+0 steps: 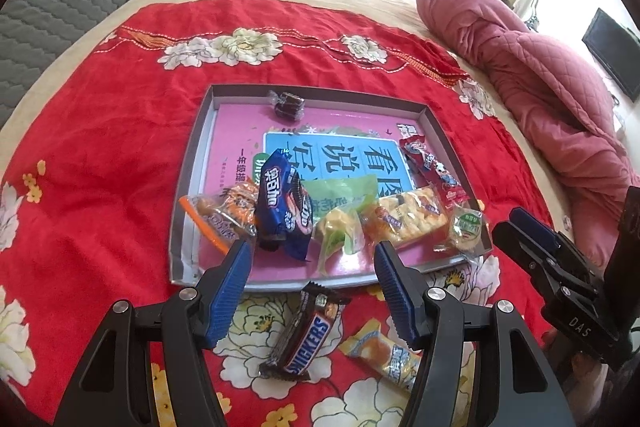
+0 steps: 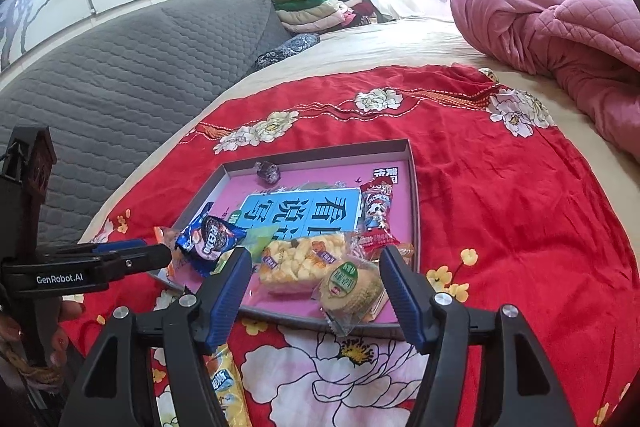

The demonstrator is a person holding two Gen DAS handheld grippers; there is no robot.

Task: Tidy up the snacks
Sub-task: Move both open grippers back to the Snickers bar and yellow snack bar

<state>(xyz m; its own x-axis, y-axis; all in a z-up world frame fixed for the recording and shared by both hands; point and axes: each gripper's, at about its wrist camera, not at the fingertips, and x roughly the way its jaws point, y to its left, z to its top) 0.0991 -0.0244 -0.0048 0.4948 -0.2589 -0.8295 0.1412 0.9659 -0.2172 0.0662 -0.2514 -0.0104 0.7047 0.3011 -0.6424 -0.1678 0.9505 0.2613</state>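
**Both tongs spread wide above a half-filled snack tray on the bed**

A shallow grey tray (image 1: 192, 163) with a pink printed sheet lining its floor sits on a red floral cloth (image 1: 120, 131) spread over the bed. Most of the snacks lie along the tray's near edge. From left to right in the left wrist view there are an orange packet (image 1: 224, 215), a blue Oreo pack (image 1: 284, 205) propped up on end, a green-and-yellow packet (image 1: 340, 219), a clear pack of pale crackers (image 1: 408, 219) and a round cake with a green label (image 1: 466, 229) at the near right corner. A red wrapper (image 1: 432, 167) lies along the tray's right side, and a small dark sweet (image 1: 286, 105) rests alone against the far wall.

Two items are outside the tray, on the cloth just in front of it: a Snickers bar (image 1: 302, 335) and, beside it to the right, a yellow wafer pack (image 1: 384, 351).

The left tongs (image 1: 314, 287) are released, fingers well apart and holding nothing, hanging over the Snickers bar and the tray's near edge. The right tongs (image 2: 316, 291) are likewise released and empty, their fingers framing the round green-labelled cake at the near edge of the tray in the right wrist view. The left tongs show from the side in that view, near the Oreo pack; whether they touch it cannot be told.

A pink quilt (image 1: 540, 75) is bunched on the bed beyond the cloth to the right.
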